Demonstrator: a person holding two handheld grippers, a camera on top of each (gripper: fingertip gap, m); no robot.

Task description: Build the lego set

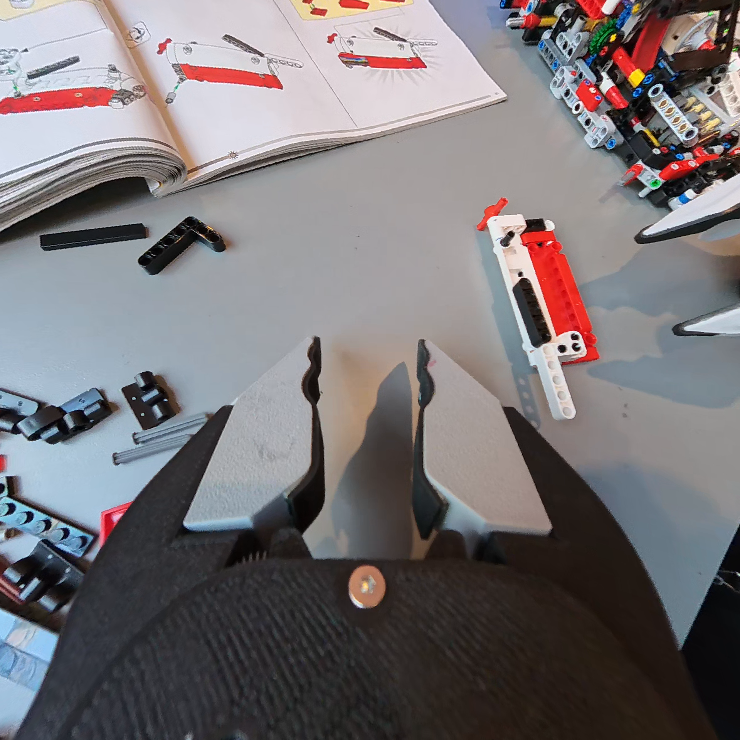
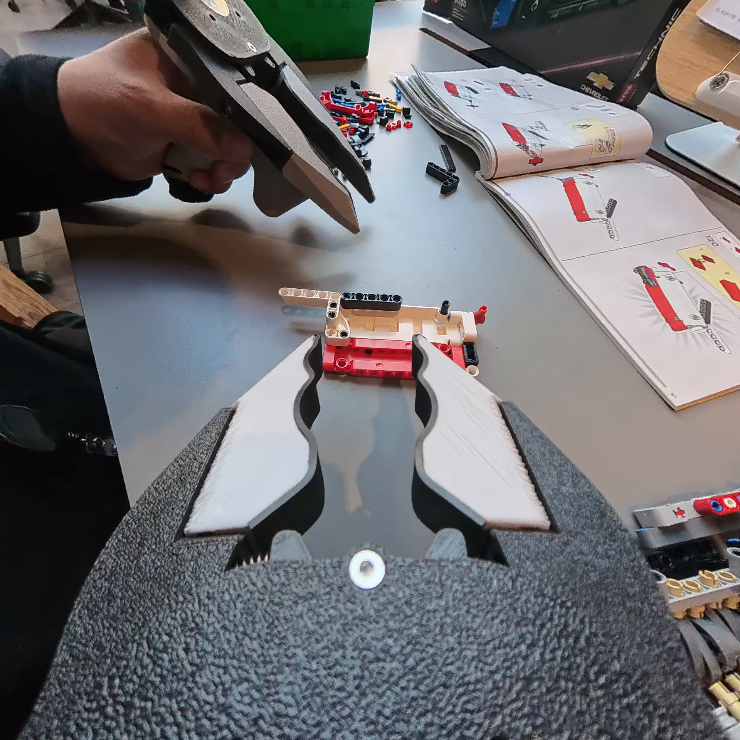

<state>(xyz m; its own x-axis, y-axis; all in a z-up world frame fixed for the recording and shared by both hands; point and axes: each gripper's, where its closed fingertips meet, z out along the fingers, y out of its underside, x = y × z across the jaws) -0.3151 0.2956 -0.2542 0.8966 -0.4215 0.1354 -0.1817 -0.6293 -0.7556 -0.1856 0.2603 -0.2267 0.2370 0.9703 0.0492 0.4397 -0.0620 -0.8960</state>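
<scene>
A red and white sub-assembly with a black beam and a white holed beam lies flat on the grey table. In the right wrist view the sub-assembly sits just beyond my right gripper, which is open and empty, its tips at the red panel's near edge. My left gripper is open and empty, above bare table left of the sub-assembly. It also shows in the right wrist view, held in a hand. A black L-shaped beam and a black straight beam lie by the open instruction booklet.
The large part-built model stands at the far right. Loose black connectors, grey axles and other parts lie at the left. A pile of small parts, a green bin and a dark box stand farther back.
</scene>
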